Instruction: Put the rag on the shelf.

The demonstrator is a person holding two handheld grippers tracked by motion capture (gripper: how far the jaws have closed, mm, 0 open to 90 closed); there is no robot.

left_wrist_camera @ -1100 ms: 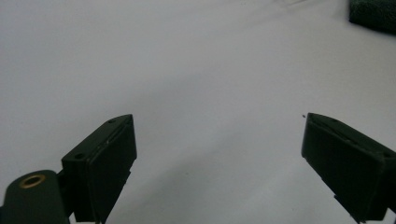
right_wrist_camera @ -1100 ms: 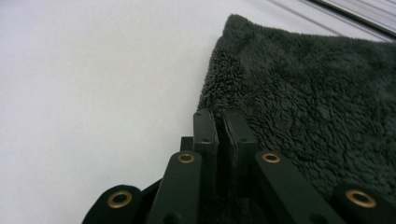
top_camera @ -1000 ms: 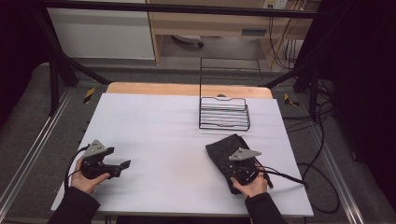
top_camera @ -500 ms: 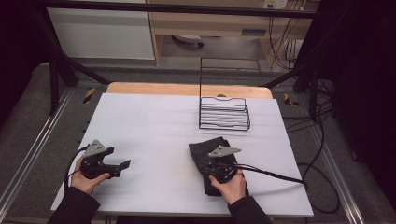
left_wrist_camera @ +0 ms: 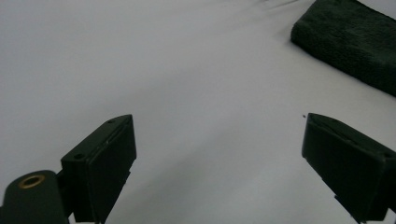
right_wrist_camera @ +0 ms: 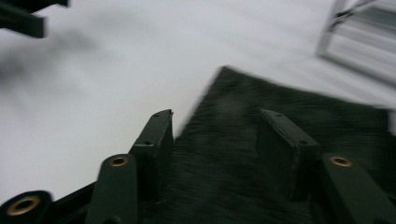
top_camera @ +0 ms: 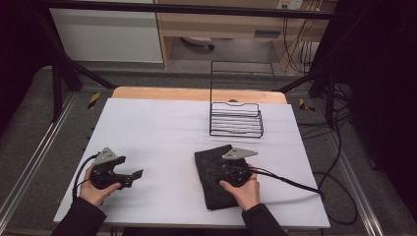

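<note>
A dark folded towel (top_camera: 219,196) lies flat on the white table (top_camera: 162,128), right of its middle. My right gripper (top_camera: 214,166) rests over the towel, pointing up and left. In the right gripper view its jaws (right_wrist_camera: 215,116) stand partly apart above the towel (right_wrist_camera: 299,112). They have just been opening, and no fold is pinched between the pads. My left gripper (top_camera: 134,173) sits low at the table's front left, aimed at the towel. Its jaws (left_wrist_camera: 218,120) are wide open over bare table, with the towel's edge (left_wrist_camera: 355,42) farther off.
A black wire basket (top_camera: 236,120) with a tall wire back stands at the table's far right; it appears blurred in the right gripper view (right_wrist_camera: 359,37). A cable (top_camera: 290,184) trails from the right gripper across the table's right side.
The right hand and the towel under it have shifted left, toward the table's middle. The left hand and its gripper have stayed where they were.
</note>
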